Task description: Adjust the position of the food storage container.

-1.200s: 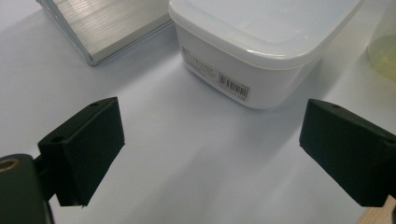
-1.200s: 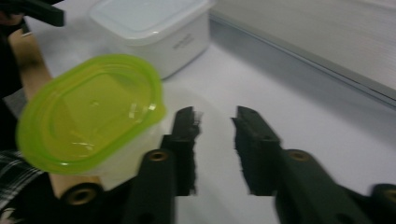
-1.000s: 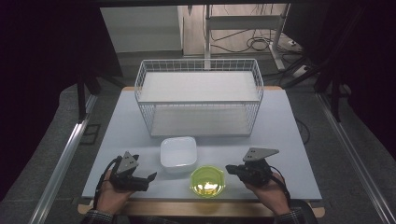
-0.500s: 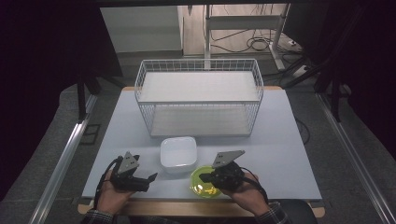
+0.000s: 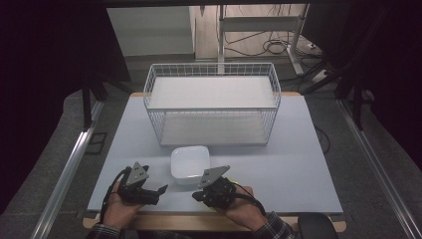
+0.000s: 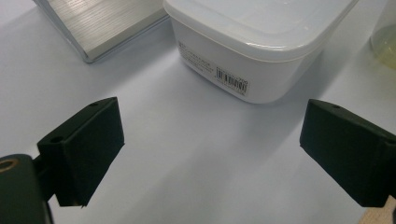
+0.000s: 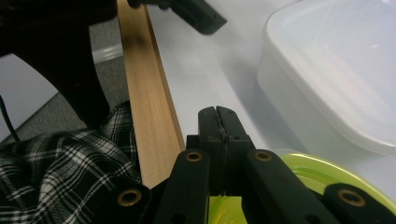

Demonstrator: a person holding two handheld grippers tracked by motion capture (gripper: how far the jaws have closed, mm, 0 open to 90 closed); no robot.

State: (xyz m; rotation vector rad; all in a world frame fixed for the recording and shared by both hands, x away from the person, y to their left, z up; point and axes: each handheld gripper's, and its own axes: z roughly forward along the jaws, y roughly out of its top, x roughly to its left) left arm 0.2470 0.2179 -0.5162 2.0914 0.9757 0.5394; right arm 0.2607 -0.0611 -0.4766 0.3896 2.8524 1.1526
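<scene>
- Table [image 5: 298, 164] with a pale blue-grey top and a wooden front edge carried everything; the person sat at its near side, both forearms coming in from the bottom of the high view.
- Wire basket [image 5: 213, 107], white, stood at the far middle of the table, well apart from both hands.
- White lidded container [image 5: 189, 163] sat on the table in front of the basket, between the two hands and a little farther out; in the left gripper view [image 6: 261, 42] it lay ahead of the jaws, a barcode label on its side.
- Yellow-green bowl [image 7: 322, 175] rested just beside the container on the near side, directly under the right gripper, which covered most of it in the high view.
- Right gripper [image 5: 197, 195] hung over the bowl with its jaws pressed together and nothing between them, as the right gripper view [image 7: 218, 116] showed, pointing toward the table's wooden edge and a plaid sleeve [image 7: 60, 172].
- Left gripper [image 5: 162, 190] lay low over the table near the front left, jaws spread wide and empty [image 6: 210, 154], aimed at the container without touching it.
</scene>
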